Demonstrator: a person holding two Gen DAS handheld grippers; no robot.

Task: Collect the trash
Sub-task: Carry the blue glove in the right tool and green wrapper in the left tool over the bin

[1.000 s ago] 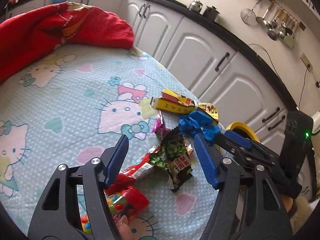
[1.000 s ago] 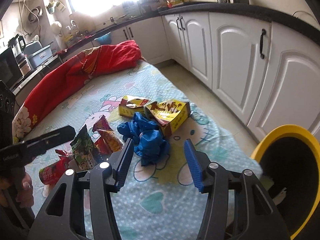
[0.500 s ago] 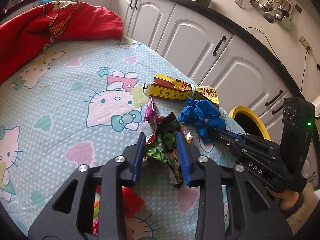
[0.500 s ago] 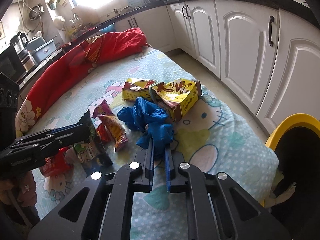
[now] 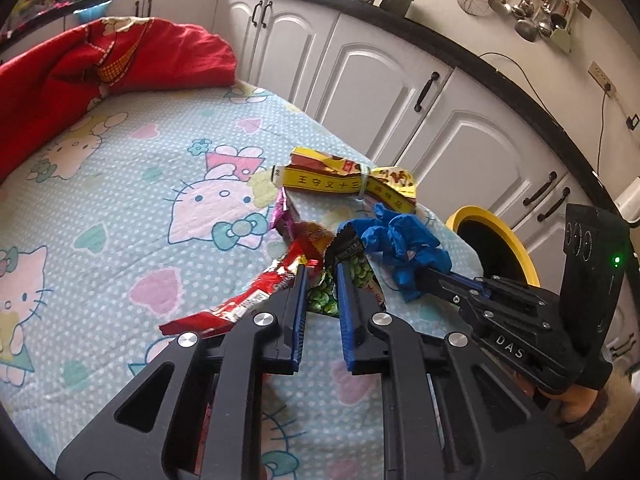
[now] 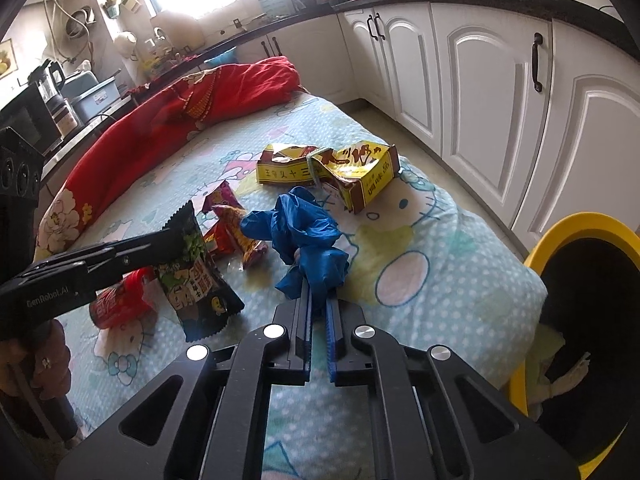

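Observation:
Trash lies on a Hello Kitty sheet [image 5: 120, 184]. My left gripper [image 5: 322, 280] is shut on a black and green snack bag [image 5: 352, 276], which hangs lifted off the sheet in the right wrist view [image 6: 196, 280]. My right gripper [image 6: 316, 300] is shut on a crumpled blue glove [image 6: 308, 240], also in the left wrist view [image 5: 404, 248]. A red wrapper [image 5: 256, 300], an orange and purple wrapper [image 6: 232, 228] and a crushed yellow box [image 6: 336, 172] lie on the sheet. A yellow bin [image 6: 580, 236] stands to the right of the bed.
A red blanket [image 5: 100, 64] is bunched at the far end of the bed. White cabinets [image 6: 480, 80] run along the right, with a strip of floor between them and the bed. The bin holds some trash [image 6: 560, 376].
Both grippers were open a second ago. The left closed on the snack bag and lifted it. The right closed on the blue glove and raised it a little.

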